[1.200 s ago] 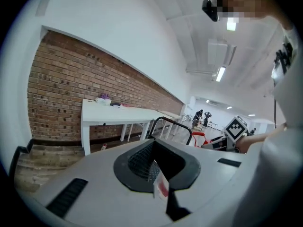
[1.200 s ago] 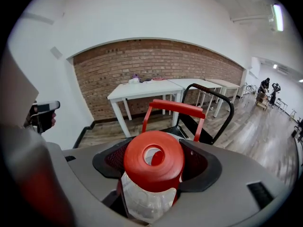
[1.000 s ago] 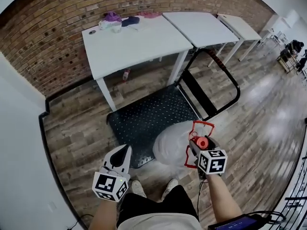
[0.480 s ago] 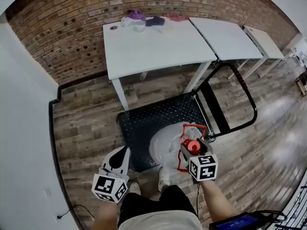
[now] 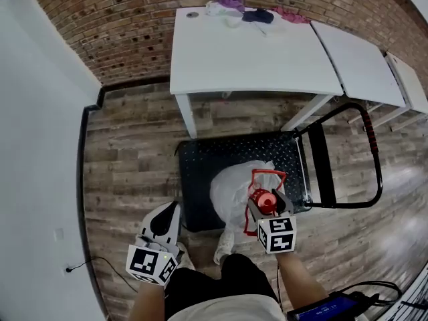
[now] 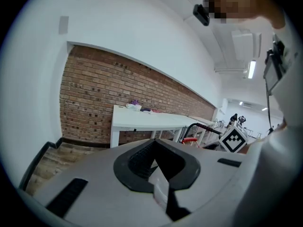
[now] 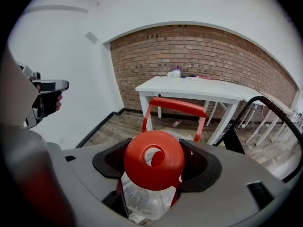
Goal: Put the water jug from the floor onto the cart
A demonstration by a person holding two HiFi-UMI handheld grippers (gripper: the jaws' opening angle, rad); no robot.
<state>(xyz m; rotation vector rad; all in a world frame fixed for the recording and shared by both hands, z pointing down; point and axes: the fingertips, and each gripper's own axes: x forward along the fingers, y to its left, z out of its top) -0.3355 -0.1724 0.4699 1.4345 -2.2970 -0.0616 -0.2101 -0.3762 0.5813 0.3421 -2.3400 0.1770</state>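
Cart (image 5: 214, 166) on plank floor (image 5: 134, 152); brick wall (image 5: 120, 25)

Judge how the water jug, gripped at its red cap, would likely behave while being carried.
Probably heavy: the water jug is bulky beside the right gripper, which clamps only its red cap, so it may swing. Its clear smooth neck could slip between the jaws. The red handle stands up and may flop.

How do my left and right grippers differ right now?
The right gripper is shut on the neck of the clear water jug with red cap; the left gripper is shut on nothing. The right gripper sits over the black platform cart; the left gripper hangs beside its near corner. Both point toward the brick wall.
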